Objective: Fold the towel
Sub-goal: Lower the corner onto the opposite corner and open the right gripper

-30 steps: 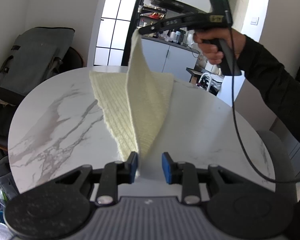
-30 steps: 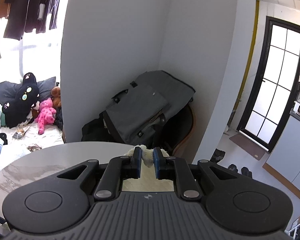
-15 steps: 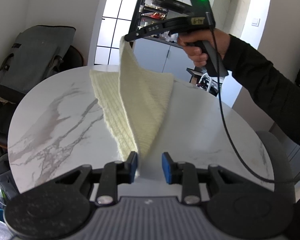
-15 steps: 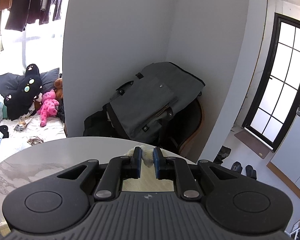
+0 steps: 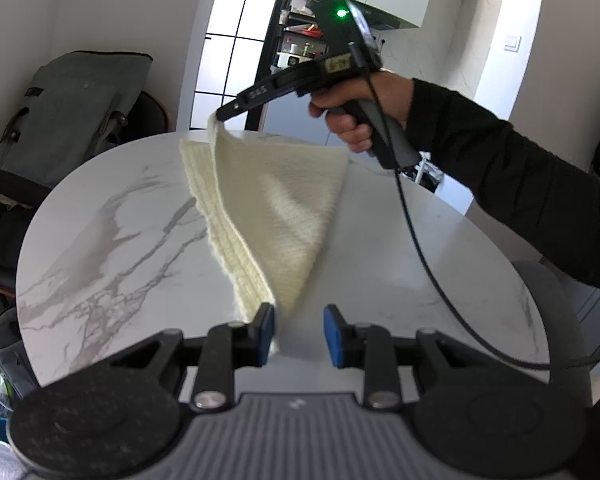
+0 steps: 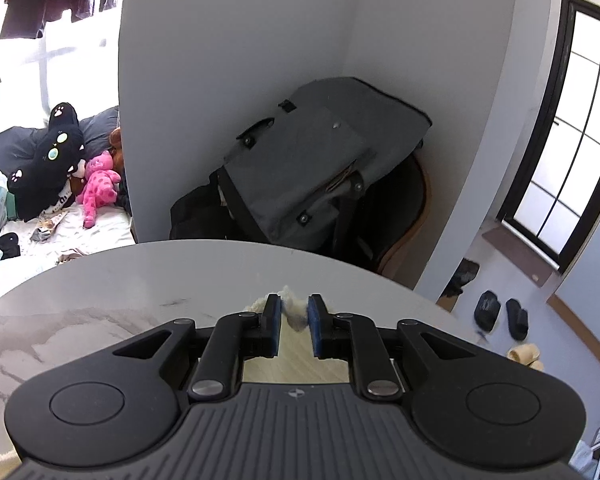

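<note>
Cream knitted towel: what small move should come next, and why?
Probably lower the right tool toward the round marble table. It is shut on the cream knitted towel corner, raised over the far-left edge; the left tool is open.

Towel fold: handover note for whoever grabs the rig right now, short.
Right gripper: pinching one corner of the cream towel, lifted above the round marble table near its far side.
Left gripper: jaws apart at the near end of the towel; the near corner sits against its left finger, unclamped.
Towel: far part flat on the table, one flap raised toward the right gripper.
Done: corner picked up, fold begun.
Left: lay the raised flap down over the flat part, release, then finish any further folds.
</note>
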